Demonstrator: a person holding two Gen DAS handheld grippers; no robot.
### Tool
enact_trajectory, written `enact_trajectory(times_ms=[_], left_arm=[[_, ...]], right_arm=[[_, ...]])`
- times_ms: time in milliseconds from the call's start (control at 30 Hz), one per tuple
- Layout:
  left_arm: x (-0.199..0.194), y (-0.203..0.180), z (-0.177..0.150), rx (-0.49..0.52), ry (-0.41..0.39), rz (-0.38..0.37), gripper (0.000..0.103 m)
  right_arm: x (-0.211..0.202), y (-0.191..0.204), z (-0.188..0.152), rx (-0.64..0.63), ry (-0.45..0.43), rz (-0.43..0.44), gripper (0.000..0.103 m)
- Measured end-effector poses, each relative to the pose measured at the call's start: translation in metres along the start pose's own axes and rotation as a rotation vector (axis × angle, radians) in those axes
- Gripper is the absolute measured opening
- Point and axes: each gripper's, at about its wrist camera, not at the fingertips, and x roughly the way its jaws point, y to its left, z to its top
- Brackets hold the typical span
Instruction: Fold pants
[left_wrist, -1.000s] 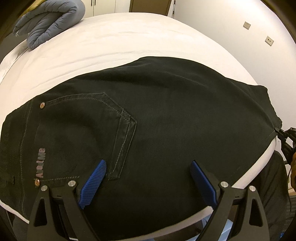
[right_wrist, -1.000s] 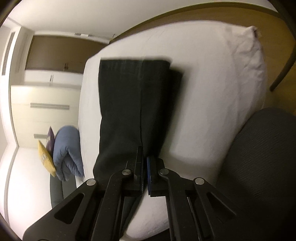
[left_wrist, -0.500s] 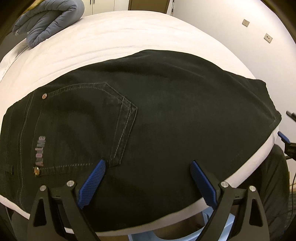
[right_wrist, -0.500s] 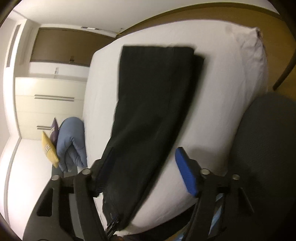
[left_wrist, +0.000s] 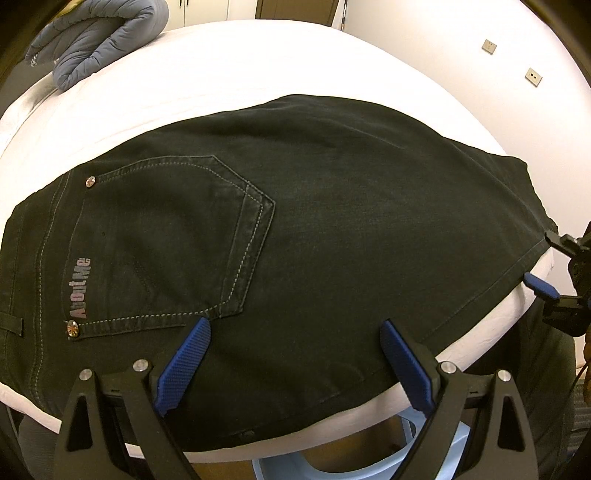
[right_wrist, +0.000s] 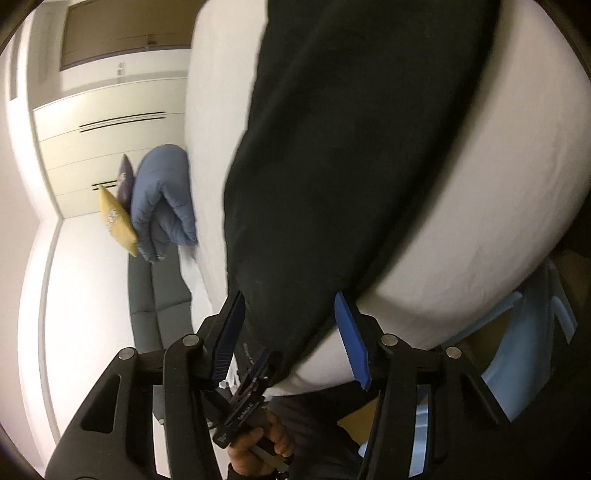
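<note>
Black jeans (left_wrist: 314, 229) lie flat, folded lengthwise, on a white bed (left_wrist: 258, 74), back pocket and waist at the left, leg hems at the right. My left gripper (left_wrist: 295, 362) is open, its blue pads just above the near edge of the jeans. My right gripper (right_wrist: 291, 332) is open with the hem end of the jeans (right_wrist: 351, 147) between its pads, not clamped. It also shows at the right edge of the left wrist view (left_wrist: 554, 273).
A folded grey-blue quilt (left_wrist: 99, 37) lies at the bed's far left corner, with yellow and purple cushions (right_wrist: 116, 218) beside it. A light blue plastic stool (left_wrist: 332, 461) stands below the bed's near edge. A grey sofa (right_wrist: 155, 295) and wardrobes stand beyond.
My right gripper opened and let go of the leg hem, then swung round toward the hem end. The left gripper stayed open and edged slightly closer over the jeans.
</note>
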Motion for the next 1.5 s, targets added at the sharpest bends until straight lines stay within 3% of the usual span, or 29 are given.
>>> enact_trajectory(times_ms=[600, 700, 767, 1167, 1333, 1433, 1500], left_arm=[[0.0, 0.003, -0.001, 0.005, 0.001, 0.0, 0.094], [0.0, 0.004, -0.002, 0.01, 0.002, 0.0, 0.094], [0.0, 0.004, -0.002, 0.012, 0.003, -0.001, 0.094], [-0.002, -0.001, 0.0, -0.004, 0.002, 0.001, 0.094], [-0.016, -0.006, 0.016, -0.055, -0.037, -0.062, 0.09], [-0.009, -0.022, 0.035, -0.028, -0.058, -0.084, 0.09], [0.002, -0.032, 0.047, -0.011, -0.06, -0.099, 0.09]], right_arm=[[0.028, -0.017, 0.001, 0.049, 0.03, 0.014, 0.044], [0.036, -0.018, 0.0, 0.023, 0.045, 0.004, 0.03], [0.037, -0.014, -0.002, -0.017, 0.048, -0.028, 0.002], [0.029, -0.017, -0.013, -0.085, 0.009, -0.121, 0.001], [0.028, -0.027, -0.008, -0.029, 0.038, -0.052, 0.002], [0.015, -0.024, -0.009, 0.017, 0.046, -0.064, 0.006], [-0.006, -0.012, -0.01, -0.021, 0.003, -0.078, 0.016]])
